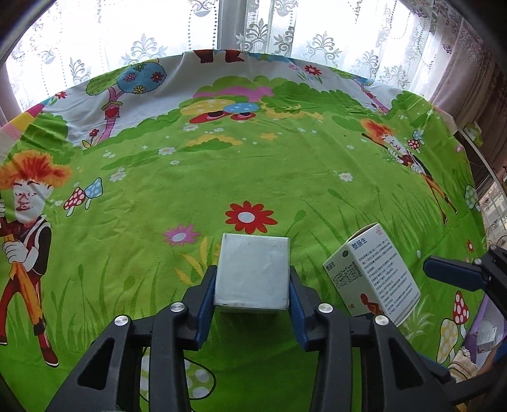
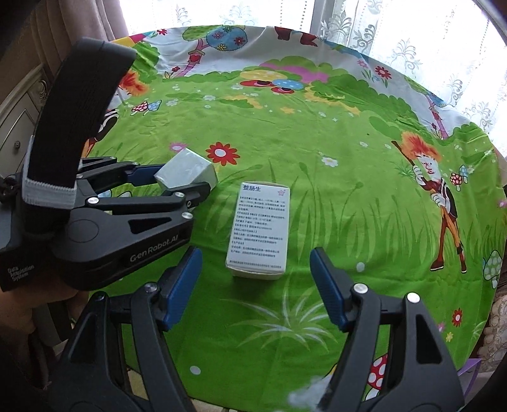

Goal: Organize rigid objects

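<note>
My left gripper (image 1: 252, 285) is shut on a plain grey-white box (image 1: 253, 272), holding it just above the tablecloth. The same box (image 2: 187, 171) shows in the right wrist view, between the left gripper's fingers. A white medicine box with Chinese print (image 2: 259, 228) stands upright on the cloth, right of the grey box; it also shows in the left wrist view (image 1: 377, 272). My right gripper (image 2: 256, 285) is open and empty, its blue fingers either side of the medicine box and just short of it. One right fingertip (image 1: 450, 272) shows in the left wrist view.
The round table (image 1: 285, 164) wears a green cartoon cloth with flowers and mushrooms. Lace curtains (image 1: 253, 25) hang behind it. A cabinet (image 2: 19, 126) stands at the left, and small items (image 1: 484, 339) lie beyond the table's right edge.
</note>
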